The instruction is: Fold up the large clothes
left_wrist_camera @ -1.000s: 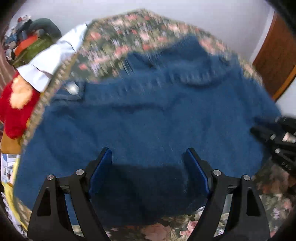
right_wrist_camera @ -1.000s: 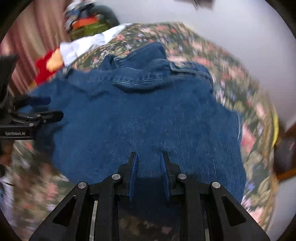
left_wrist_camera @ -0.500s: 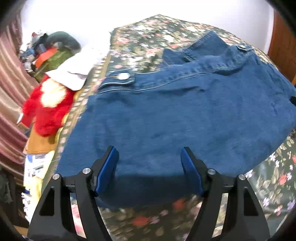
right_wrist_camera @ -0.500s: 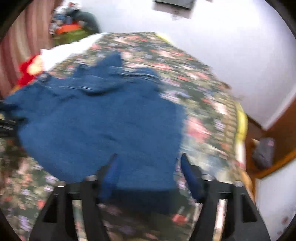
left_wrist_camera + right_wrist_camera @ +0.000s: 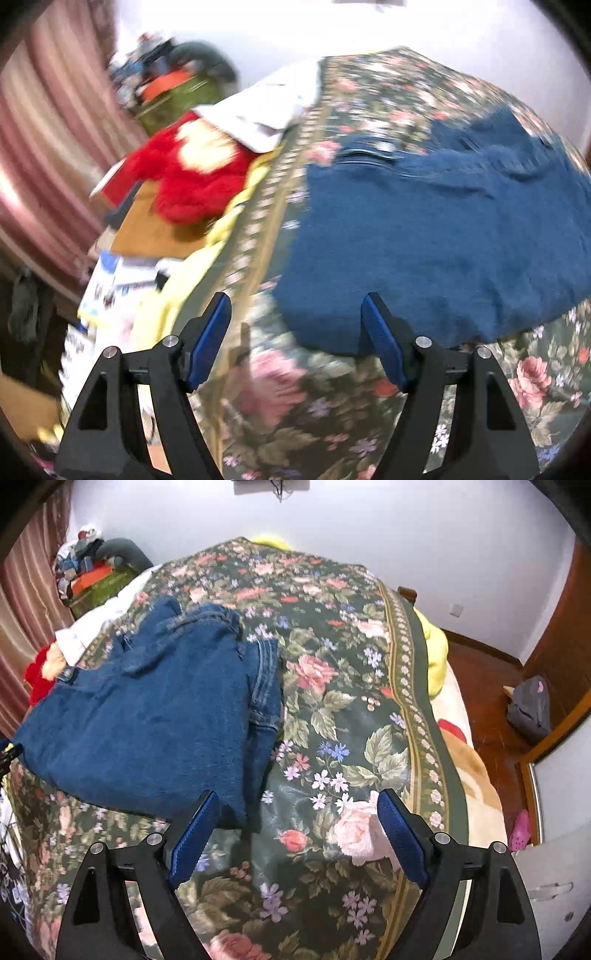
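The right gripper point(image 5: 295, 825) stands with its jaws wide, having just been opening, and nothing lies between the blue pads point(image 5: 194, 843) but flowered bedspread point(image 5: 343, 716); the near corner of the folded denim garment point(image 5: 147, 716) lies just beside the left-hand pad, whether touching I cannot tell. The left gripper point(image 5: 295, 338) has its jaws fairly wide too and grips nothing (its pads point(image 5: 382, 341) frame the garment's near edge point(image 5: 443, 240) and the bedspread point(image 5: 295, 387)). Both grippers tilt steeply down toward the bed. The denim lies flat on the bedspread, folded. The left view is blurred; a red plush toy point(image 5: 192, 177) and white cloth point(image 5: 273, 107) lie at the bed's edge.
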Demonstrator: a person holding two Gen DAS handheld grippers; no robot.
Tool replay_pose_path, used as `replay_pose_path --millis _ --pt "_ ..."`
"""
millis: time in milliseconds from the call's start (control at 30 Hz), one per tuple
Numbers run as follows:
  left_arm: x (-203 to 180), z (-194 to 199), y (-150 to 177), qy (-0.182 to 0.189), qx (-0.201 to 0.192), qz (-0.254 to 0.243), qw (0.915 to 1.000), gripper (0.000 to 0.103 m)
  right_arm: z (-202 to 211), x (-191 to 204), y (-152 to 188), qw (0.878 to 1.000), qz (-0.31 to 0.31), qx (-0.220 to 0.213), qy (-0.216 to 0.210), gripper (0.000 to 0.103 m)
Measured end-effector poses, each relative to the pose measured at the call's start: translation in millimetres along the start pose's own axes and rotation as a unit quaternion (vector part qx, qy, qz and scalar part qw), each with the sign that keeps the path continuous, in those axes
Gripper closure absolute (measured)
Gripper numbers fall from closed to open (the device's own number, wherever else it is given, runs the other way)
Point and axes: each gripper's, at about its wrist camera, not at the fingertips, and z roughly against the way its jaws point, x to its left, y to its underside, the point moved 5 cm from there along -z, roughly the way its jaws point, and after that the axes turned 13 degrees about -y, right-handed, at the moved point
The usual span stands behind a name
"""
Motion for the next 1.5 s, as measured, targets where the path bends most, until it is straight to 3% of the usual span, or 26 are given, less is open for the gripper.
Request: replay_pose_path --millis 167,300,400,533,700,900,967,1167,1367,1467,1500 --pt "53 11 8 -0.007 0.008 0.089 0.9959 0.029 26 30 -17 0.999 0.033 -0.037 -0.007 0.017" --pt "65 30 10 -0.012 -0.004 0.126 0.9919 0.025 40 64 -37 0.996 0.058 -0.071 -0.020 0.016" --pt "47 42 10 0.022 -0.015 0.125 0.9918 0.019 44 93 -49 0.993 0.067 -0.091 -0.040 0.010" --pt "17 42 16 0.083 0.009 0.143 0.9861 0.019 33 129 -57 0.990 0.081 -0.097 -0.057 0.002" --pt "-18 21 27 0.166 0.075 0.199 0.9629 0.019 -3 170 -51 0.985 0.151 -0.068 -0.043 0.001" --pt "-55 -3 31 0.202 0.127 0.220 0.9457 0.019 -59 190 -41 0.977 0.211 -0.021 -0.015 0.001" --pt "-60 -10 33 0.219 0.141 0.242 0.9348 0.019 -82 191 -38 0.976 0.217 0.001 -0.012 0.001" --pt "-72 -30 34 0.246 0.156 0.270 0.9176 0.019 -133 184 -25 0.973 0.222 0.060 -0.017 0.001" --pt "-69 -45 23 0.277 0.141 0.302 0.9010 0.019 -142 175 -22 0.978 0.189 0.066 -0.052 0.000" --pt "-63 -59 16 0.281 0.133 0.320 0.8948 0.031 -141 175 -21 0.978 0.191 0.063 -0.053 0.000" --pt "-61 -63 13 0.285 0.132 0.336 0.8880 0.032 -141 176 -20 0.978 0.192 0.062 -0.052 0.000"
